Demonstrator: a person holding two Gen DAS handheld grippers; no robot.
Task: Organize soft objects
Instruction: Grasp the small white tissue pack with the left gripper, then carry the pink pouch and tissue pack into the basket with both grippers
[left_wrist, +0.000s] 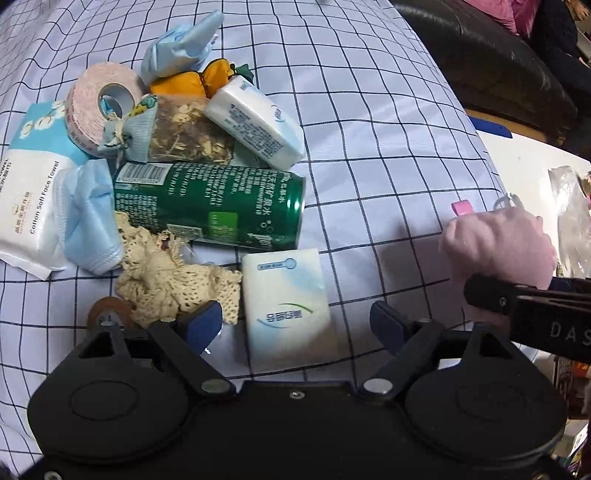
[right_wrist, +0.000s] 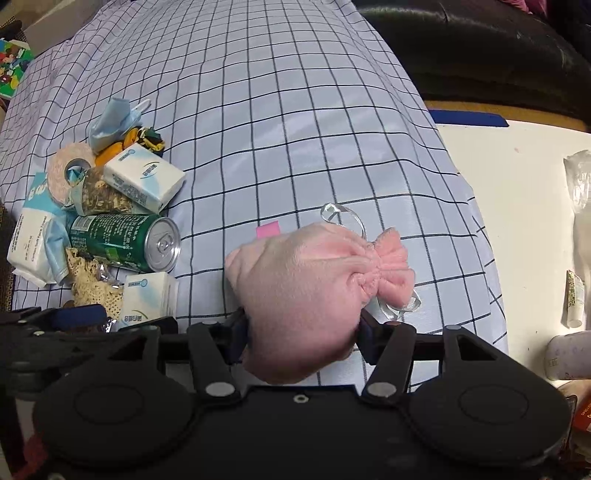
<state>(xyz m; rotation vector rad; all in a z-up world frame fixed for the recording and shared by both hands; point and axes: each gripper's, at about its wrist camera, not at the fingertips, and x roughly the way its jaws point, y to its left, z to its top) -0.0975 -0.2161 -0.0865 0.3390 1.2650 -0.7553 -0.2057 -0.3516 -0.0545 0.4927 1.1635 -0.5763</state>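
A heap of items lies on the checked cloth (left_wrist: 369, 147): a green can (left_wrist: 210, 206), a cream lace cloth (left_wrist: 177, 284), blue face masks (left_wrist: 92, 221), a face towel pack (left_wrist: 29, 206), a pink tape roll (left_wrist: 99, 107), a herb sachet (left_wrist: 184, 133) and a white tissue pack (left_wrist: 255, 125). My left gripper (left_wrist: 295, 325) points down, open, and straddles a second tissue pack (left_wrist: 288, 306); neither blue pad touches it. My right gripper (right_wrist: 303, 336) is shut on a pink plush pouch (right_wrist: 303, 284) with a gathered end, to the right of the heap.
A clear plastic loop (right_wrist: 343, 218) and a pink sticky note (right_wrist: 267, 230) lie by the pouch. A black leather sofa (right_wrist: 461, 44) runs behind the cloth. On the right, a white table (right_wrist: 517, 184) holds a tube (right_wrist: 574, 299) and plastic wrap.
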